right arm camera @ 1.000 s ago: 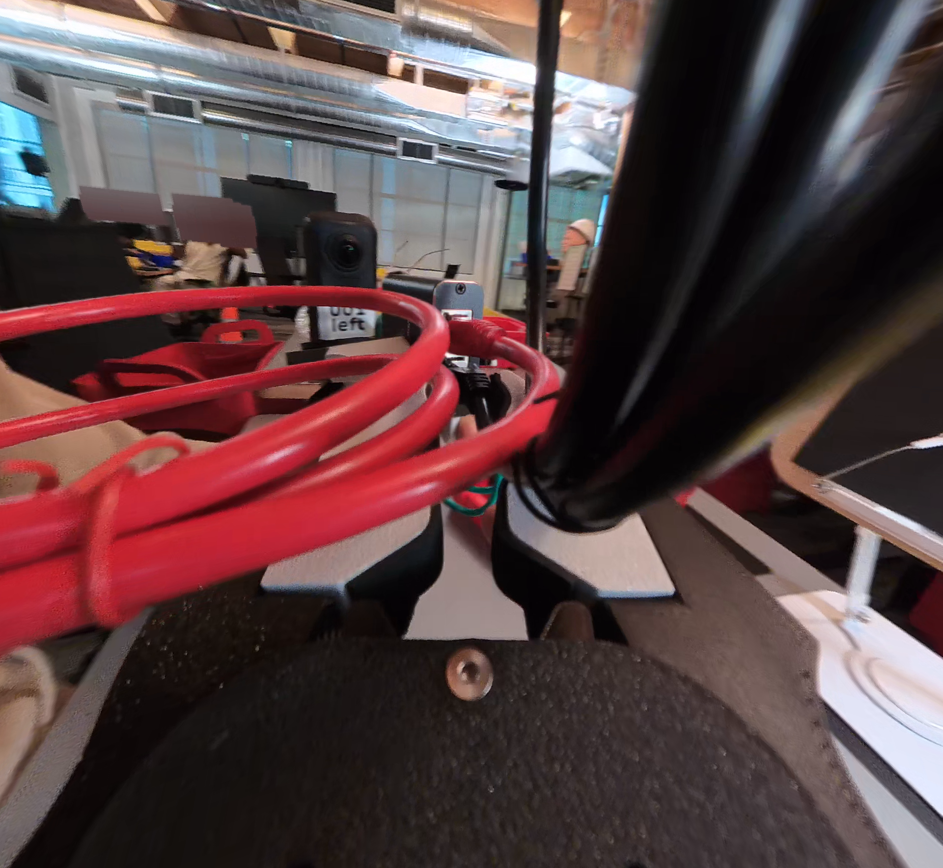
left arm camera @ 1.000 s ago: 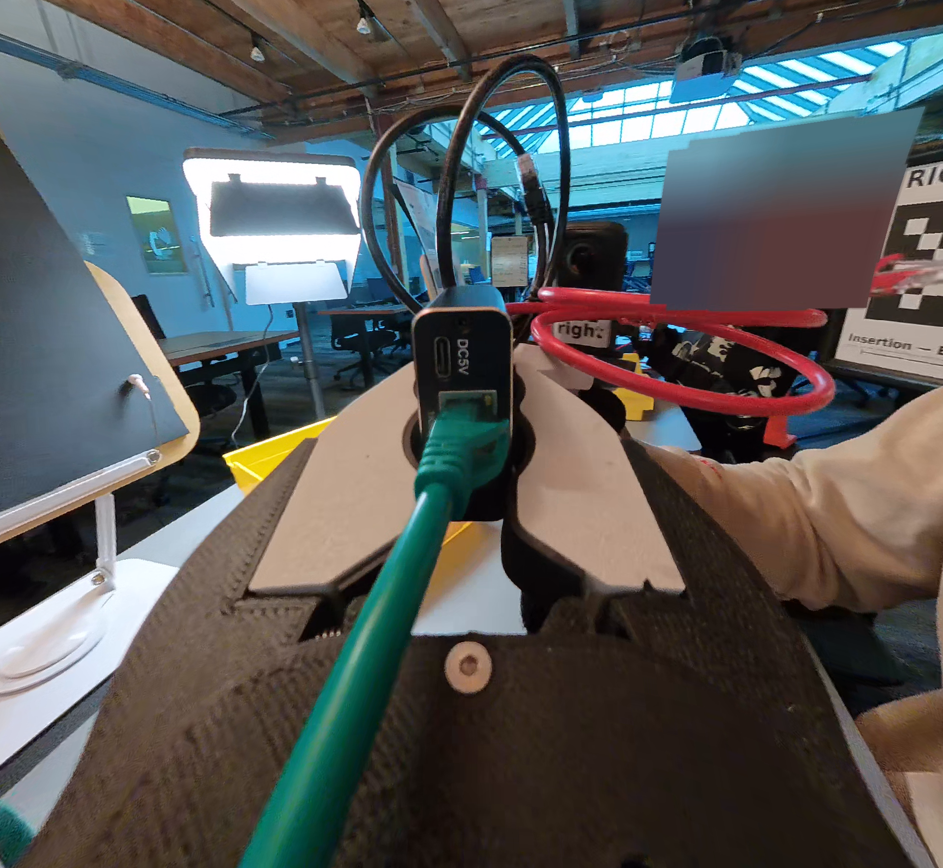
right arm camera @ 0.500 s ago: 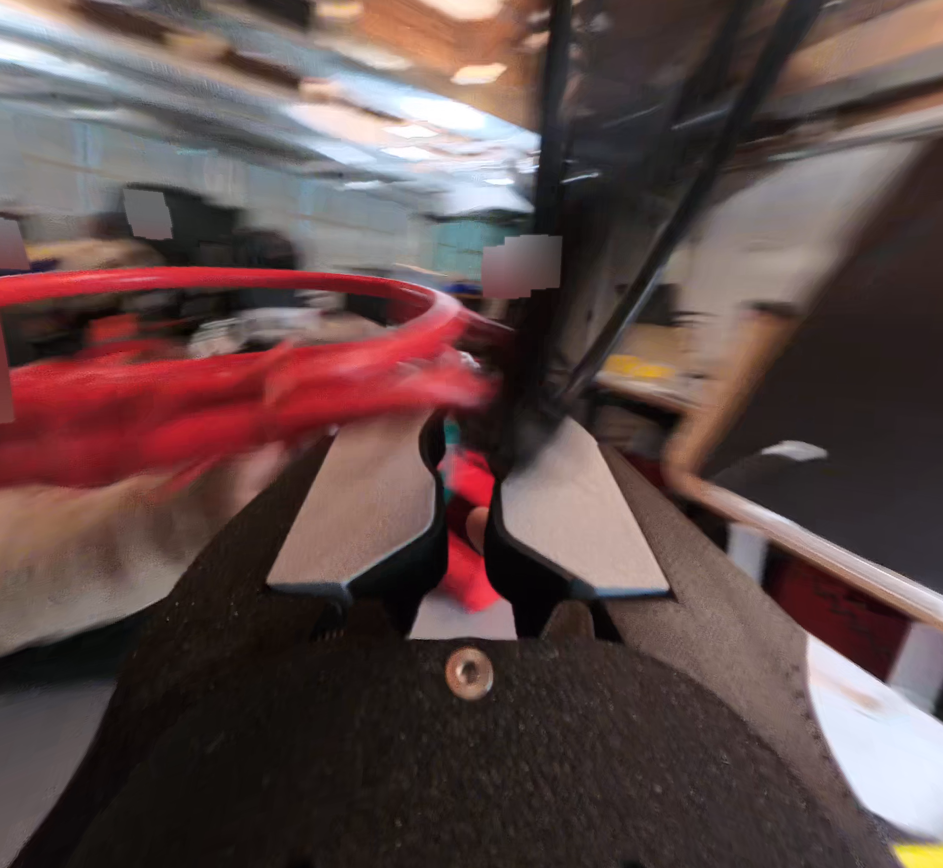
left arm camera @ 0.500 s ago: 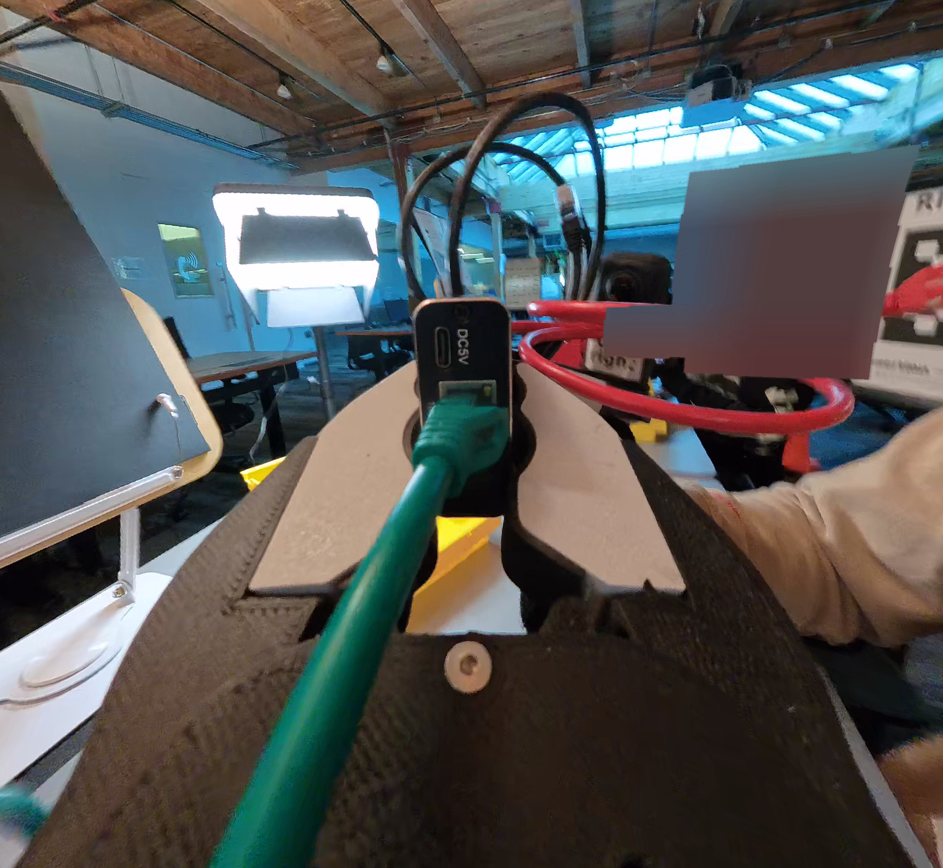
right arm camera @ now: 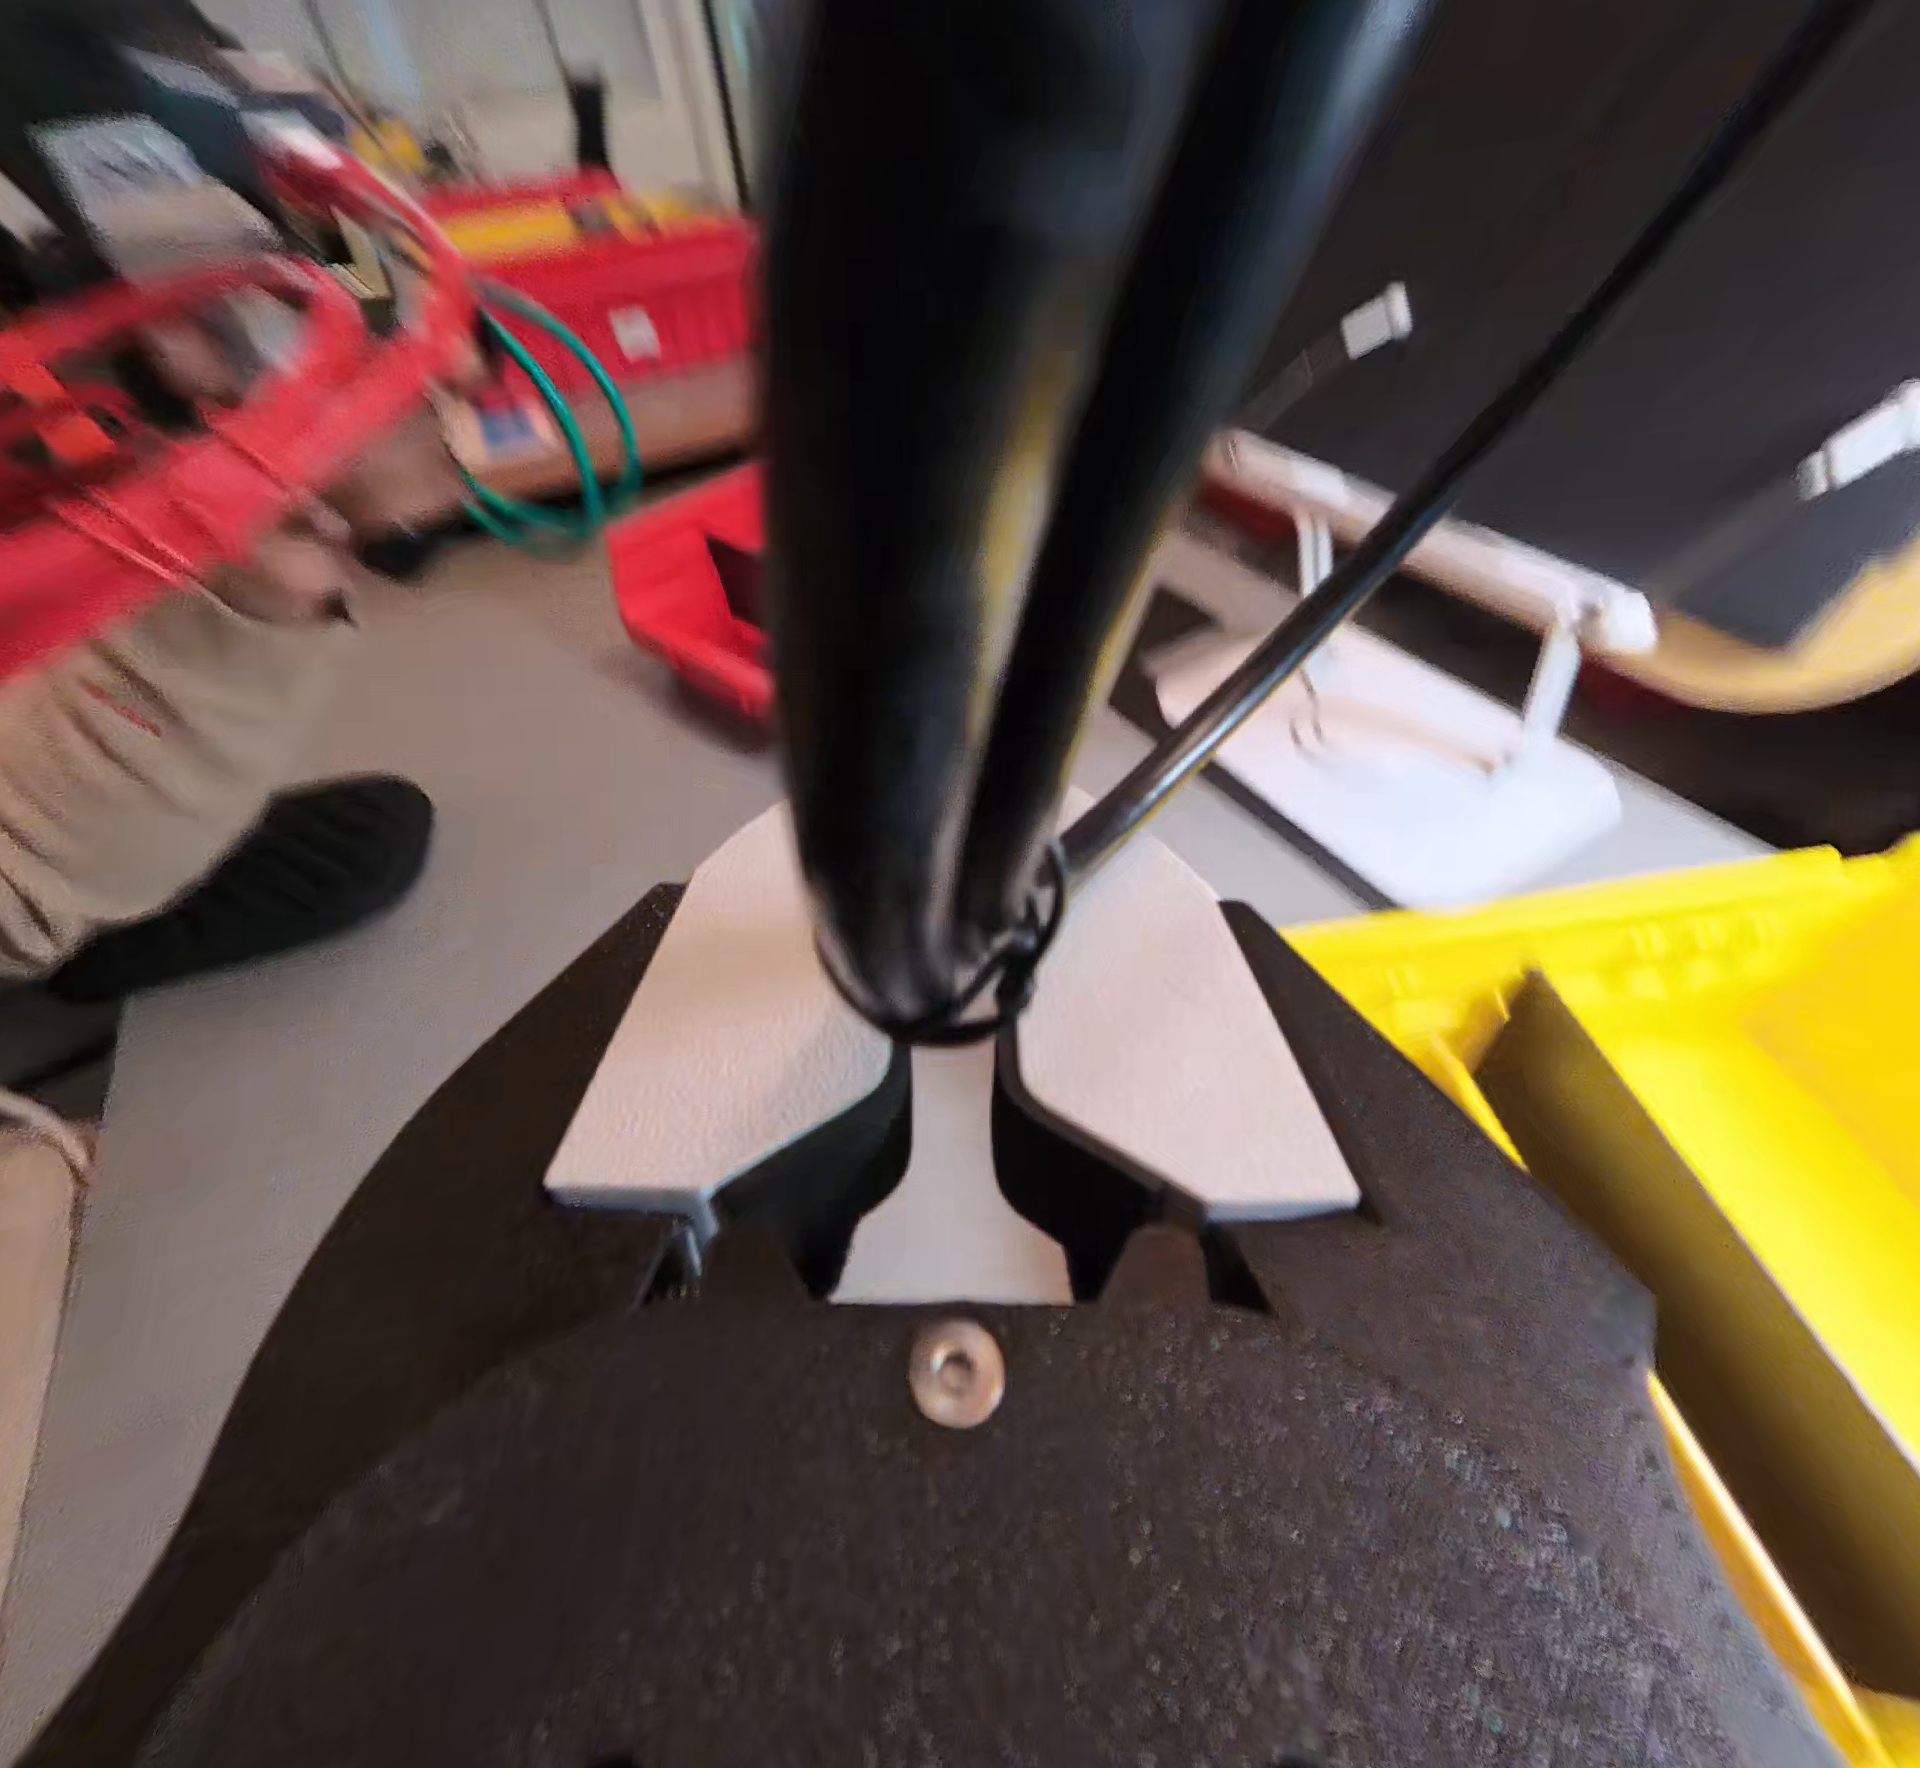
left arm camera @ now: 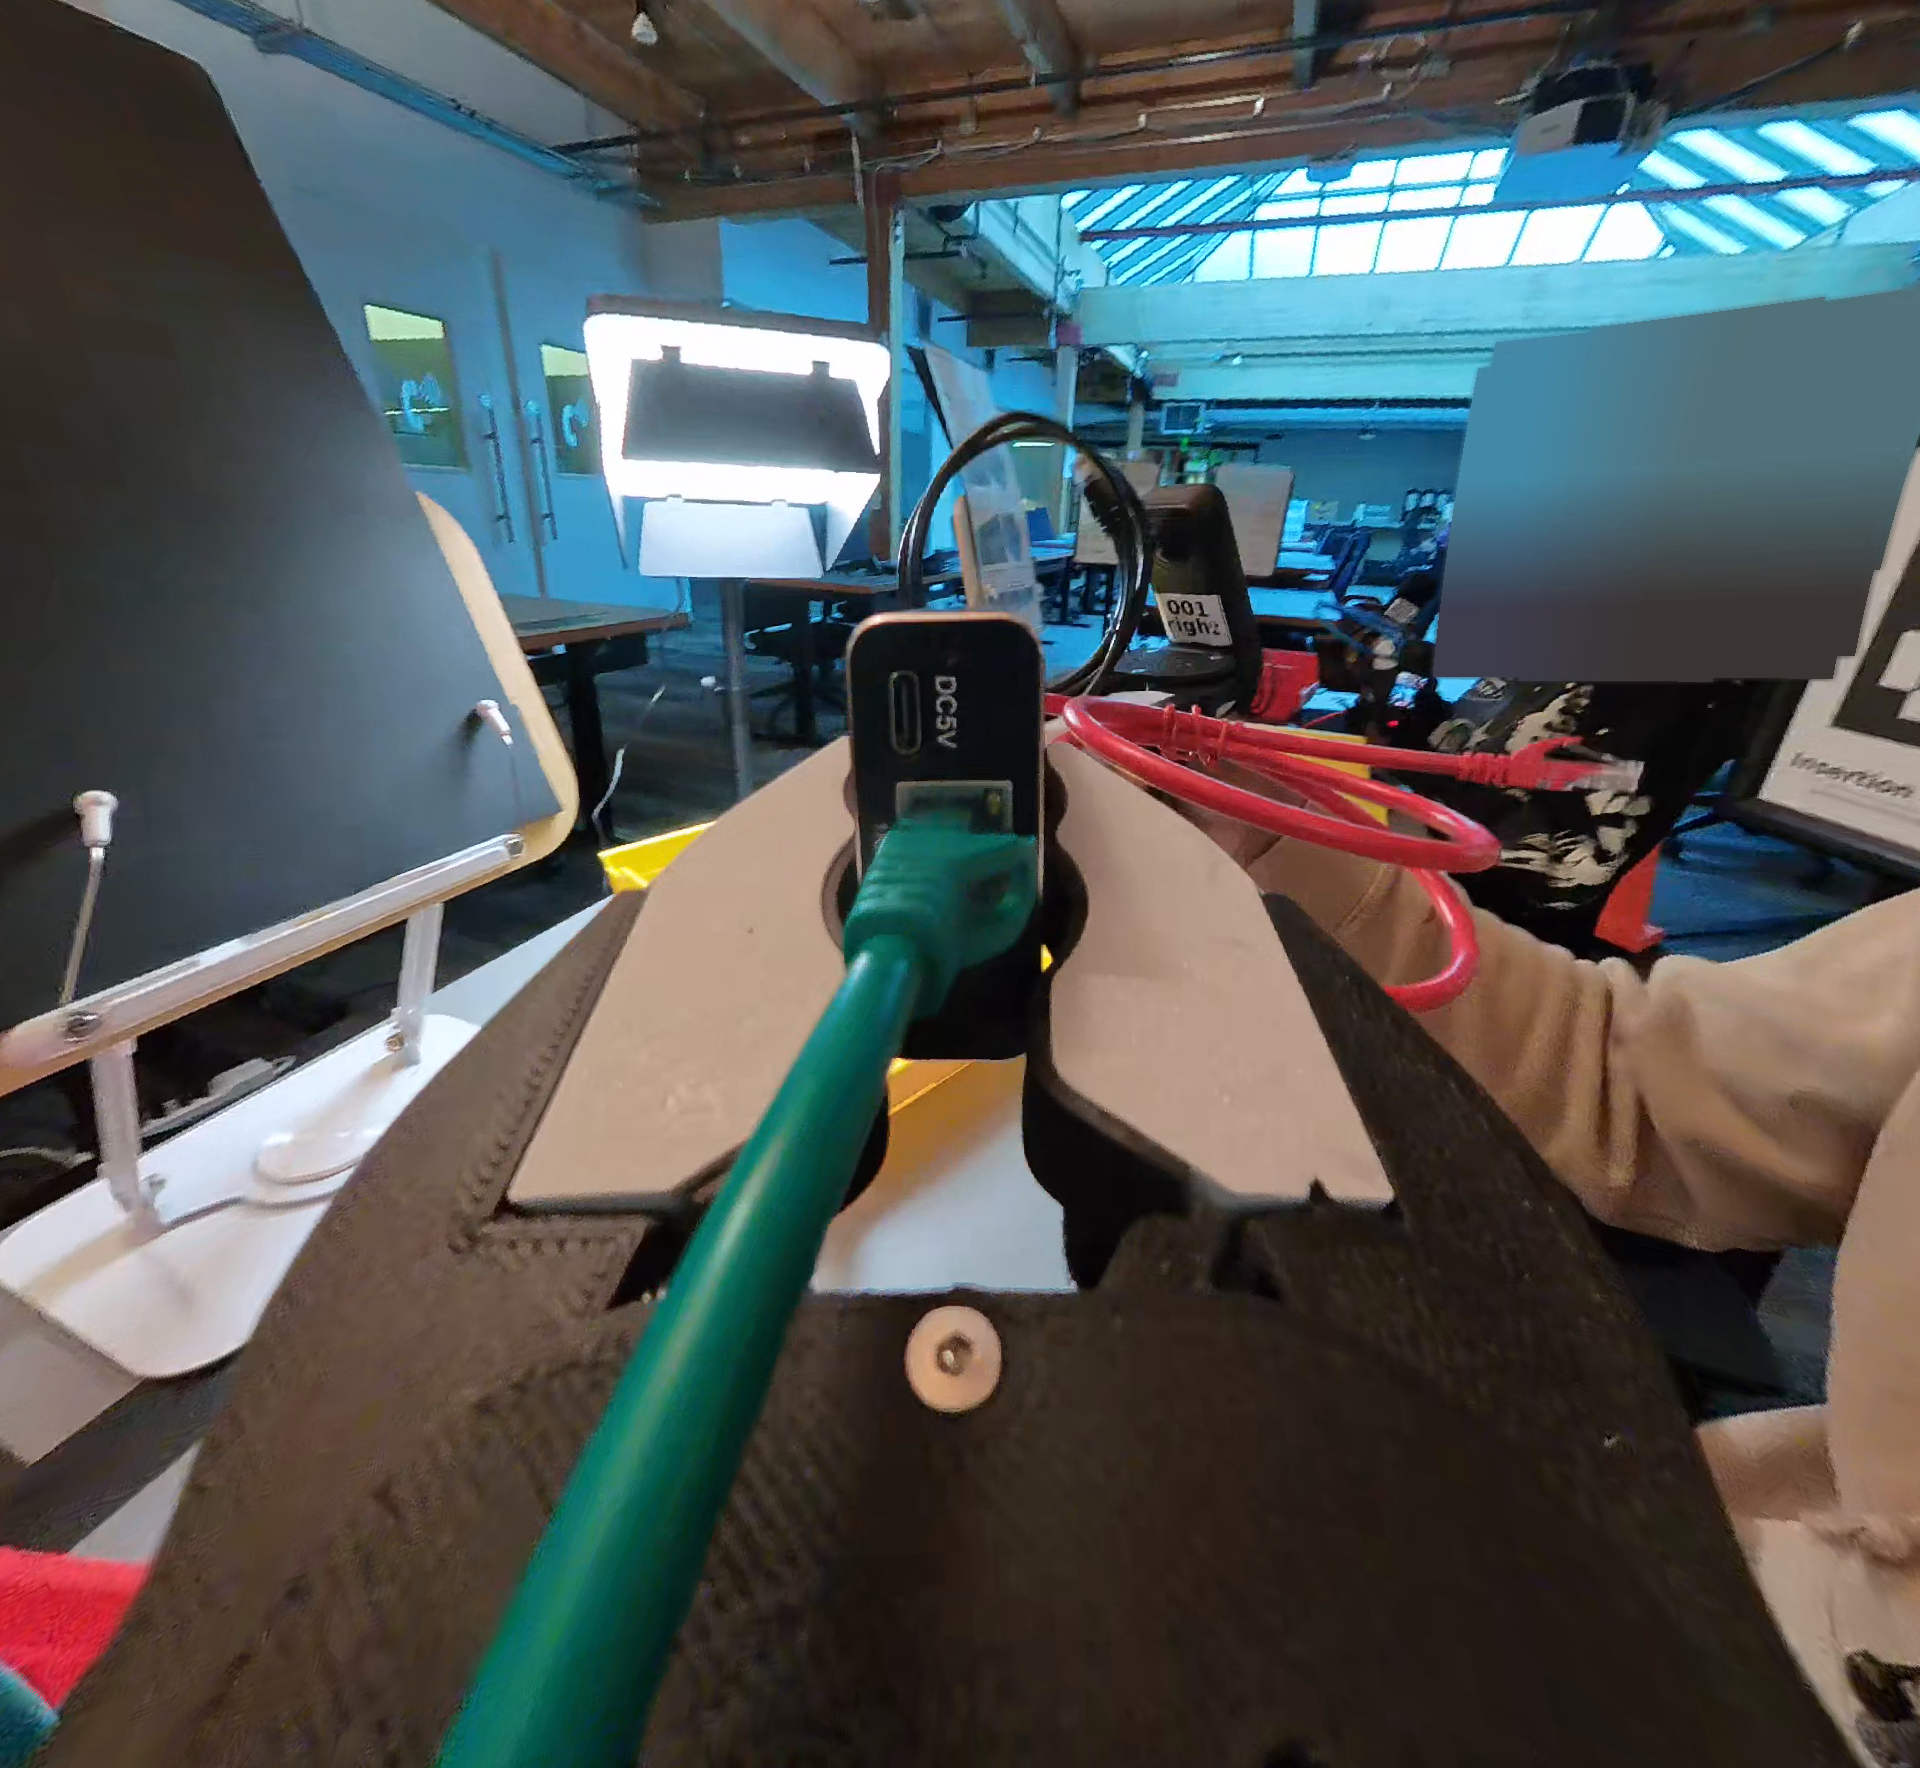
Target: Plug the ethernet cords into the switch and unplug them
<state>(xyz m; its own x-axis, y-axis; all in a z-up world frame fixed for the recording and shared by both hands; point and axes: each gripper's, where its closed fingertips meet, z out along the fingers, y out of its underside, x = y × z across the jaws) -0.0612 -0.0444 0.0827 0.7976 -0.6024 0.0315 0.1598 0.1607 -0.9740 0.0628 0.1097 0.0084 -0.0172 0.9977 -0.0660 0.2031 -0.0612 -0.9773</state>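
My left gripper (left arm camera: 948, 845) is shut on a small black switch (left arm camera: 943, 710) and holds it upright in the air. A green ethernet cord (left arm camera: 790, 1147) is plugged into its near port and runs back towards the camera. A red ethernet cord (left arm camera: 1299, 788) loops out from behind the switch, with one plug (left arm camera: 1558, 768) hanging free; its other end is hidden. My right gripper (right arm camera: 951, 949) is shut on a bundled black cord (right arm camera: 966, 368) that stands up in front of the lens. The red cord (right arm camera: 208, 430) and green cord (right arm camera: 566, 461) are blurred at the left.
A yellow bin (right arm camera: 1662, 1043) sits close on the right of the right gripper, with red bins (right arm camera: 644, 295) behind. A dark board on a white stand (left arm camera: 208, 523) is at the left. A person's beige sleeve (left arm camera: 1610, 1043) reaches in from the right. There is about 20 centimeters between the tips of the two grippers.
My right gripper has swung down and away with the black cord; its view has dropped from the ceiling to the table. The black loop is now farther from the switch. My left gripper keeps its hold.
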